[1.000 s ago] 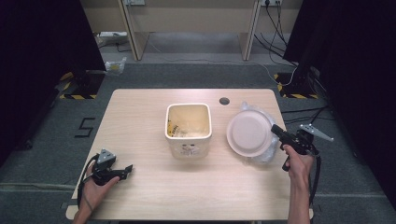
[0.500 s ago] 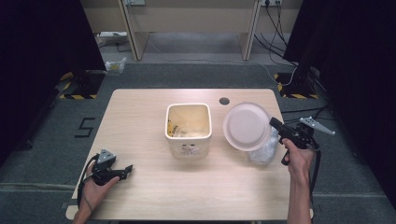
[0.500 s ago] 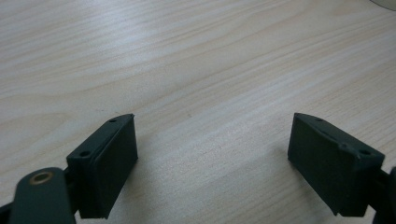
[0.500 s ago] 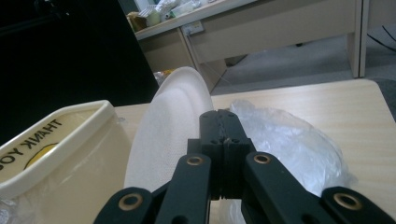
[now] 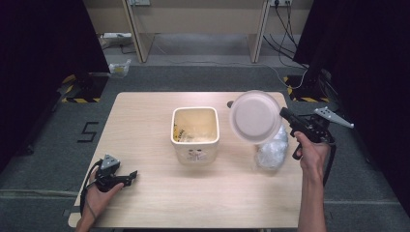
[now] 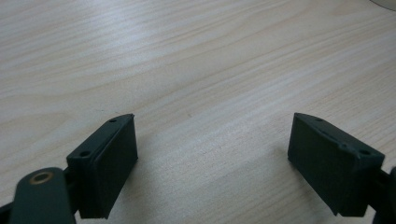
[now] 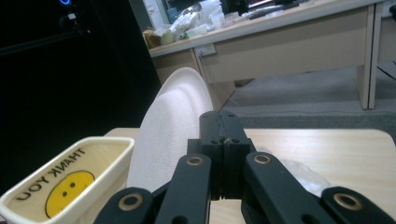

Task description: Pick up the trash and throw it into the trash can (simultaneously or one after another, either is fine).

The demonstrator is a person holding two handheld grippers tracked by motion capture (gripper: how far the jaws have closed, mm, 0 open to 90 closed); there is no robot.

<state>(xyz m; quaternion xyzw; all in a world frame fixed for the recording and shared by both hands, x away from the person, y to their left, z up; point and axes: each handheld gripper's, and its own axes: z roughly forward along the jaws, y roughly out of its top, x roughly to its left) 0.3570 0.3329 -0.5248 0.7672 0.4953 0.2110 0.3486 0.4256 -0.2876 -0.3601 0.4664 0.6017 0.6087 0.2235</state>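
In the high view, the right gripper (image 5: 284,113) is held above the right side of the pale wooden bench (image 5: 159,203), its jaws clenched on the rim of a round white paper plate (image 5: 255,117). The plate is lifted clear of the bench and tilted, hanging over the gap between a cream square plastic tub (image 5: 195,133) at the middle of the bench and a crumpled clear plastic bag (image 5: 273,152) that lies on the bench below the plate. The left gripper (image 5: 129,177) rests low at the near left corner of the bench, well apart from the tub.

In the left gripper view, the two black jaws stand wide apart, released, with bare wood grain of the bench (image 6: 196,70) between them.

In the right gripper view, the jaws are pressed together at the centre, pinching the edge of the white plate (image 7: 170,126), which rises edge-on to their left. The cream tub (image 7: 70,184) sits at the lower left, with a yellow smiley face and the words THANK YOU on its inner wall. The clear bag (image 7: 299,175) shows just right of the jaws on the bench.
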